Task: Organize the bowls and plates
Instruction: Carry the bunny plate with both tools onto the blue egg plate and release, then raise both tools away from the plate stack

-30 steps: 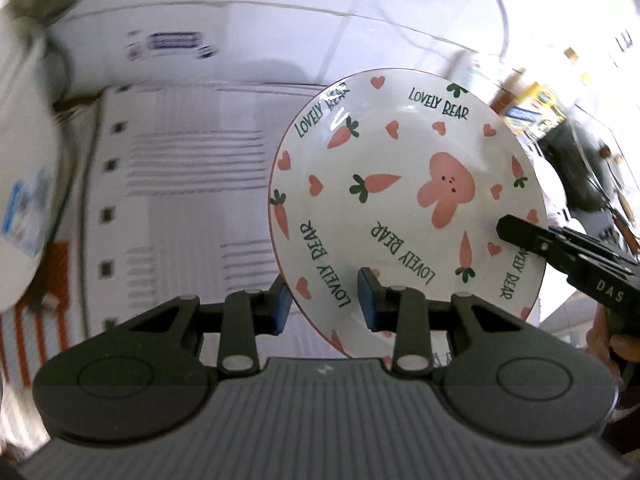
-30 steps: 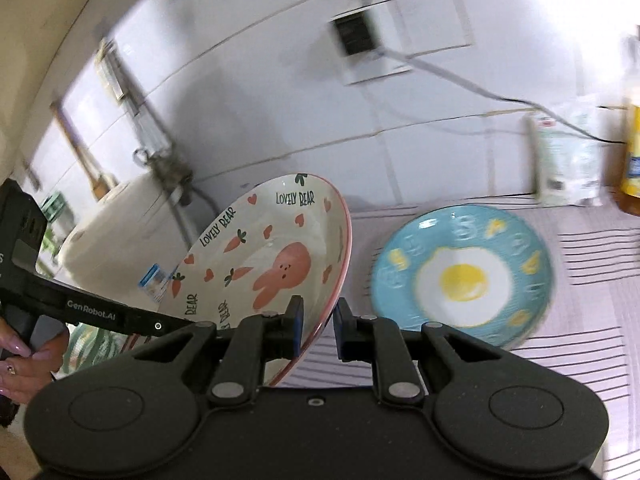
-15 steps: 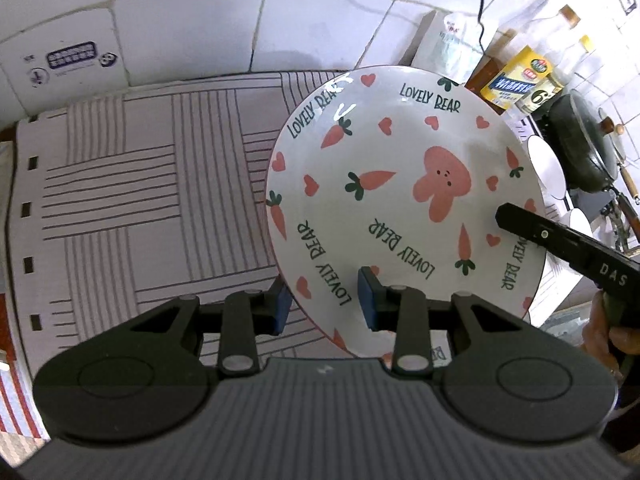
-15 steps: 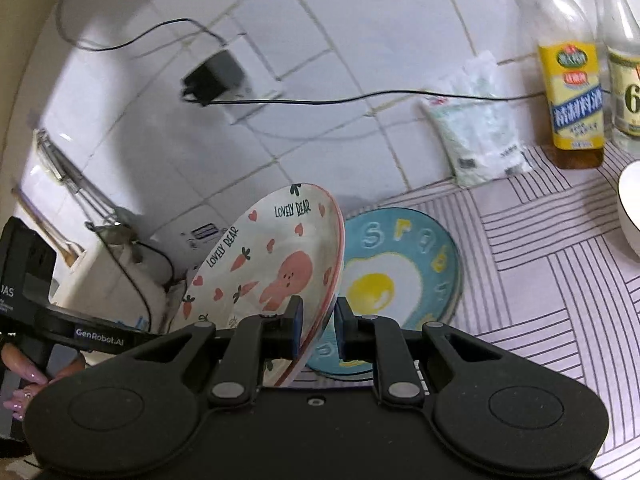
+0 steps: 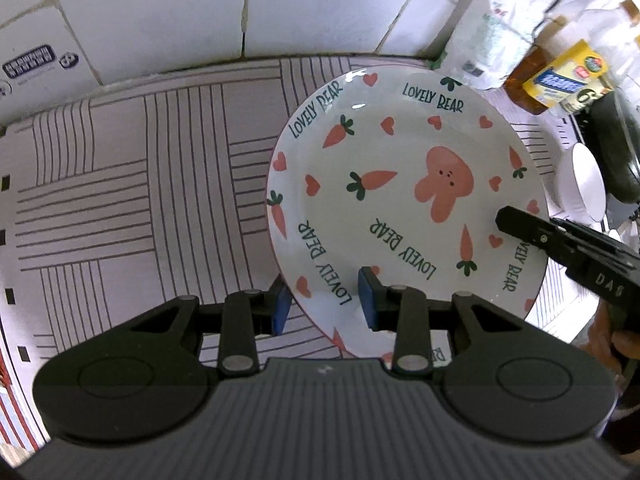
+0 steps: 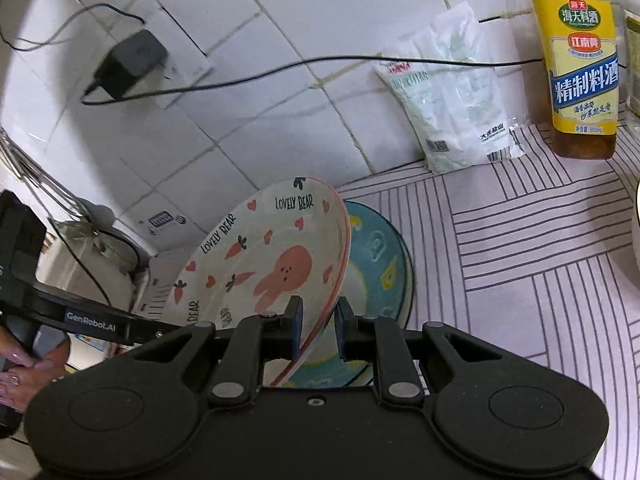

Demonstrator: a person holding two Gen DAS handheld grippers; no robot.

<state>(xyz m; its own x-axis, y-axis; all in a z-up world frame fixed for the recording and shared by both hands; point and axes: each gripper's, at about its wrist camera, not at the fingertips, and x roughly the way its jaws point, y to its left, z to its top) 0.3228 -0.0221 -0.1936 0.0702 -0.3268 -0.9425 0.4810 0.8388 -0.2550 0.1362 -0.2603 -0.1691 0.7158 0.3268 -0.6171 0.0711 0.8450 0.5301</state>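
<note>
A white plate with a pink rabbit, carrots and "LOVELY BEAR" lettering (image 5: 404, 184) is held tilted in the air by both grippers. My left gripper (image 5: 324, 302) is shut on its near rim. My right gripper (image 6: 318, 330) is shut on the opposite rim; it shows in the left wrist view (image 5: 560, 240) at the right. The plate also shows in the right wrist view (image 6: 272, 264). A blue plate with a fried-egg picture (image 6: 380, 264) lies on the striped cloth behind and below the held plate, partly hidden by it.
A striped cloth (image 5: 120, 184) covers the counter. A white bag (image 6: 452, 96) and a yellow-labelled bottle (image 6: 580, 64) stand against the tiled wall. A charger and cable (image 6: 132, 60) hang on the wall. A white bowl (image 5: 584, 184) and a dark pan (image 5: 616, 144) sit at the right.
Both grippers have carried the rabbit plate to the right, over the blue plate, which is now mostly hidden behind it. Both grips are unchanged.
</note>
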